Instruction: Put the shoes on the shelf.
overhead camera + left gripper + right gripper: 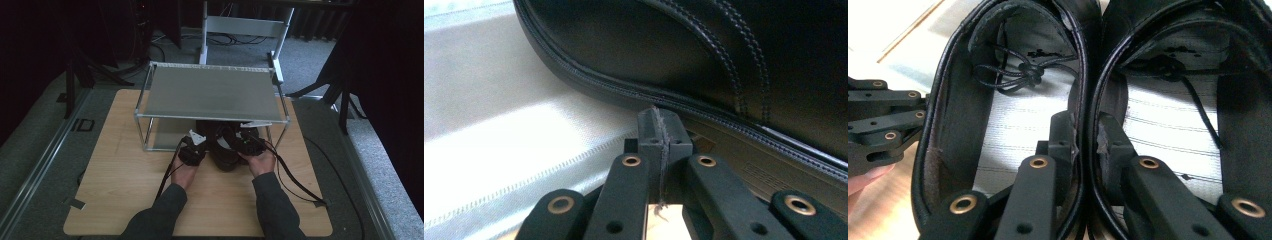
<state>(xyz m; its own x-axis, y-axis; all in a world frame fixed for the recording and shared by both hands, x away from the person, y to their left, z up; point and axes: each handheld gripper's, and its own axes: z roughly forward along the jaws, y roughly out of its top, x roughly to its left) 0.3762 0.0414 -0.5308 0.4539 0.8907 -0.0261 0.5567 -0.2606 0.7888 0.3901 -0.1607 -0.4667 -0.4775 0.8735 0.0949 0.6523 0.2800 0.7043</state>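
A pair of black leather lace-up shoes point(226, 152) stands side by side at the front of the rack's lower shelf point(165, 136). My right gripper point(1087, 135) is shut on their two adjoining collars, one jaw inside the left shoe point(1013, 115) and the other inside the right shoe point(1168, 120). In the high view the right gripper point(246, 142) sits over the shoes. My left gripper point(659, 131) is shut with nothing in it, its tips against the welt of the left shoe point(674, 50). The left gripper point(199, 149) lies just left of the pair.
The metal wire rack point(210, 92) stands on a wooden table point(125, 175), its top shelf overhanging the shoes' toes. Rack posts point(148, 132) flank the opening. Cables point(295, 180) trail back from both grippers over the table. Stands and dark curtains are behind.
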